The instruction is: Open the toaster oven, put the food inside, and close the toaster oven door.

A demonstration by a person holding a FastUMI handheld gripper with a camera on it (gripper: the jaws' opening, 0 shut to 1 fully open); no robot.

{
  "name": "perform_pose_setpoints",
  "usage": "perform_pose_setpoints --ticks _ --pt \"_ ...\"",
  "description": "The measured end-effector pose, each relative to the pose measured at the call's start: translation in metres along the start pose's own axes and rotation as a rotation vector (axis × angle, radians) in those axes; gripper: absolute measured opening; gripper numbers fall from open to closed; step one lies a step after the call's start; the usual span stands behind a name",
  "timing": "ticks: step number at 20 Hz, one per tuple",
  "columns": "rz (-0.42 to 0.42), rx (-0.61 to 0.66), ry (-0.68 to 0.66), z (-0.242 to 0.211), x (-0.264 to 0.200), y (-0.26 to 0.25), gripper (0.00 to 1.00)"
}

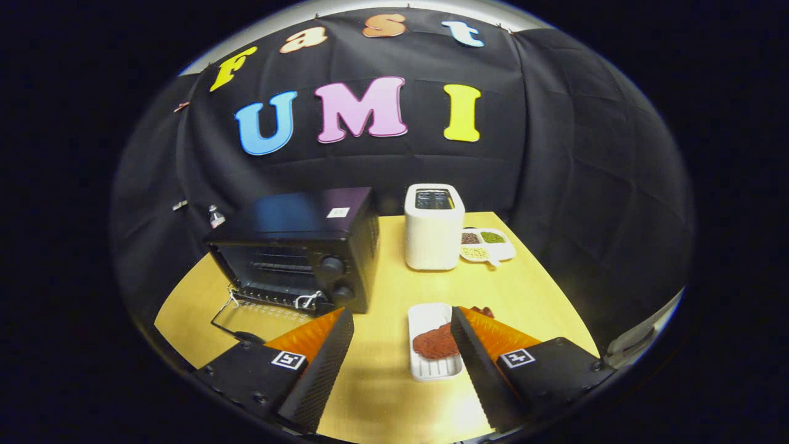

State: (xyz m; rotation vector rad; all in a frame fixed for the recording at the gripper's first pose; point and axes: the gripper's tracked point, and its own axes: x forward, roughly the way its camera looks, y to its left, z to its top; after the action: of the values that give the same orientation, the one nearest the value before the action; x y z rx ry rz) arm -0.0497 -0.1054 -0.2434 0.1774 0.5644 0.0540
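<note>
The desk (542, 296) is seen beneath and beyond the fingers. The toaster oven (302, 246) is located beyond the left finger, with its door (259, 317) folded down flat onto the desk. A white toaster (433, 227) is positioned further ahead, with a divided dish (490, 246) just beside it. A white tray (431, 342) carrying the food (436, 342) is found between the fingers, against the right one. The gripper (402, 324) is held wide open, with nothing grasped.
</note>
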Motion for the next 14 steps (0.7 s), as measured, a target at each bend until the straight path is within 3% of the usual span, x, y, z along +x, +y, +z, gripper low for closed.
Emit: perform_pose_setpoints --ticks 4,7,12,13,14 --pt "0.003 0.087 0.017 -0.010 0.022 -0.044 0.97" --pt "0.039 0.162 0.049 -0.025 0.041 -0.064 0.84" --pt "0.088 0.314 0.122 -0.053 0.074 -0.083 0.83" --pt "0.106 0.339 0.127 -0.055 0.078 -0.084 0.73" --pt "0.126 0.366 0.147 -0.060 0.084 -0.081 0.72"
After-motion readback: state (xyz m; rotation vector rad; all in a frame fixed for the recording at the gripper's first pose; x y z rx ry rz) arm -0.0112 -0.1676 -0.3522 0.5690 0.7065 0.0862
